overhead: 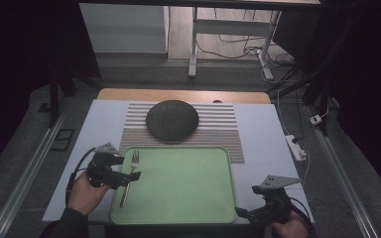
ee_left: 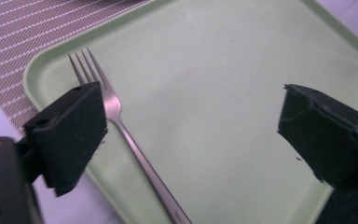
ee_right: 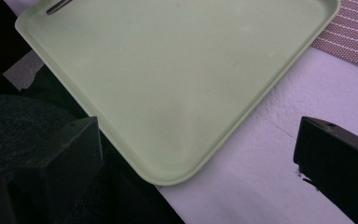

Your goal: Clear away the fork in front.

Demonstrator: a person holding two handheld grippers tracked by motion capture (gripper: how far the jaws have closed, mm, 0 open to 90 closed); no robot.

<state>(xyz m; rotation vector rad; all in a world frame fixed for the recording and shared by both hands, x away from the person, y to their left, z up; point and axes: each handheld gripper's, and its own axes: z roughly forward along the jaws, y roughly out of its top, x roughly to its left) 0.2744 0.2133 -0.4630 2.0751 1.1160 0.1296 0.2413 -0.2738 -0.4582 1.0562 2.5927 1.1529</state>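
Dim counter: fork lies lengthwise along tray's left edge, beside left gripper, jaws apart; right gripper likewise apart.

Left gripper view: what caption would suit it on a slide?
Open left gripper poised over a fork lying on a green tray.

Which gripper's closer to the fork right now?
Left. The left gripper is open right over the fork at the green tray's left edge; the right gripper sits open at the tray's near right corner, well away.
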